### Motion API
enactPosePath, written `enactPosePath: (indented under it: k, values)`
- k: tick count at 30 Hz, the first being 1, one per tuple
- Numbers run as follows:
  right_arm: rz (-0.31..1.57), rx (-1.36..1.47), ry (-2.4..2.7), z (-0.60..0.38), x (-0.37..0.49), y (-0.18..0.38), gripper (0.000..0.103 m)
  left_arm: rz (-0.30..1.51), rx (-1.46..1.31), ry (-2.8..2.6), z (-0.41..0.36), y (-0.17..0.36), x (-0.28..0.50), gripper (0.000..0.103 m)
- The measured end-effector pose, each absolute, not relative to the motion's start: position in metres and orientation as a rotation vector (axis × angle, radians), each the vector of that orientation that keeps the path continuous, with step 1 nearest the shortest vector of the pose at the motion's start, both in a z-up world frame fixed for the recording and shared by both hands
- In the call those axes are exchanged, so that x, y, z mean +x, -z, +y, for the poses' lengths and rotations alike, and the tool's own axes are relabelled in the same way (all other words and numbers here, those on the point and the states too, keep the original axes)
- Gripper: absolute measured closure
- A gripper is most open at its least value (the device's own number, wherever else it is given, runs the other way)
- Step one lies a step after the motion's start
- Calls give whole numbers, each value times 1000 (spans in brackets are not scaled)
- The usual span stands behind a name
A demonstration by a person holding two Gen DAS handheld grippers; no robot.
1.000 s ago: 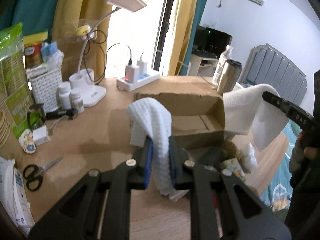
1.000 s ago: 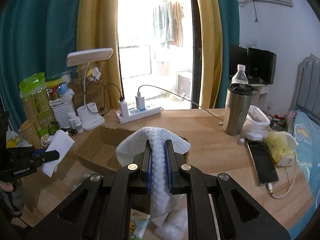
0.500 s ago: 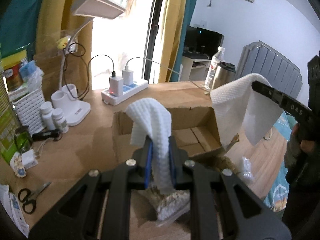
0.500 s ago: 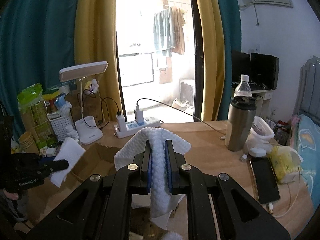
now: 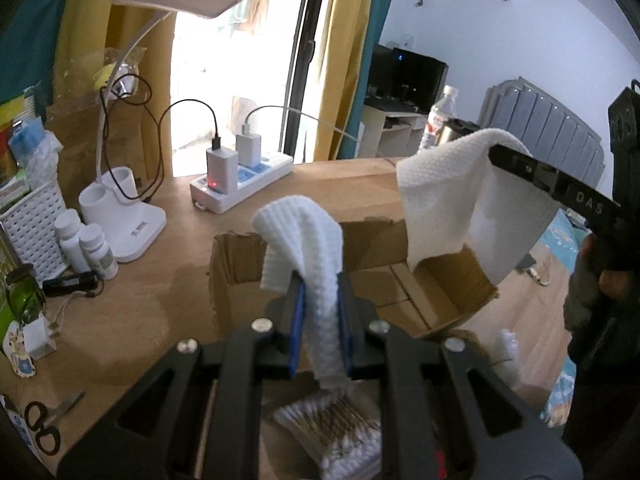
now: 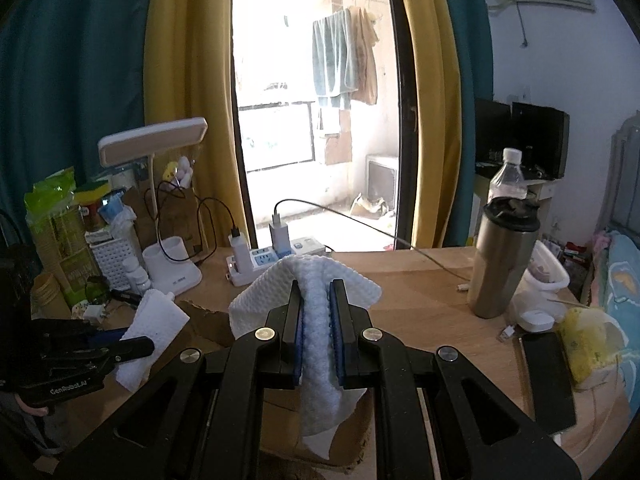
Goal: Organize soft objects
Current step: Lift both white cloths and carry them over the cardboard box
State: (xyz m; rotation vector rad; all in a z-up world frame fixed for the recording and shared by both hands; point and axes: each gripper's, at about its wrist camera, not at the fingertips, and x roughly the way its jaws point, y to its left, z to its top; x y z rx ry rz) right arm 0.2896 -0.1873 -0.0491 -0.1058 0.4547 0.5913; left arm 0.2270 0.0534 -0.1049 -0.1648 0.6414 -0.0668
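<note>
We are holding two grippers above a wooden desk [image 5: 132, 312], each one clamped on a white waffle-textured cloth. Our left gripper [image 5: 319, 320] is pinching the left cloth [image 5: 308, 236] between its blue pads, and the cloth is draping over the fingertips and hanging down below them. Our right gripper [image 6: 316, 334] is squeezing the right cloth [image 6: 316, 304] the same way, with its loose corners spreading to both sides. Both cloths are hanging in the air over an open cardboard box [image 5: 376, 256] that is sitting on the desk. Under the left gripper, a pack of cotton swabs [image 5: 336, 432] is lying blurred. A white desk lamp [image 5: 132, 216], a white power strip [image 5: 244, 188] with chargers plugged in, and scissors [image 5: 44, 424] are sitting on the desk to the left of the box. A steel tumbler [image 6: 502, 256] is standing to the right.
</note>
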Motion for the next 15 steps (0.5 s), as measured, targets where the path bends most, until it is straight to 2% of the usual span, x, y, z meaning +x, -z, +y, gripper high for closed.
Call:
enactPosePath:
  k: [15]
  values:
    - [650, -97, -617, -159, 316, 116, 90, 688, -135, 106, 53, 127, 260, 87]
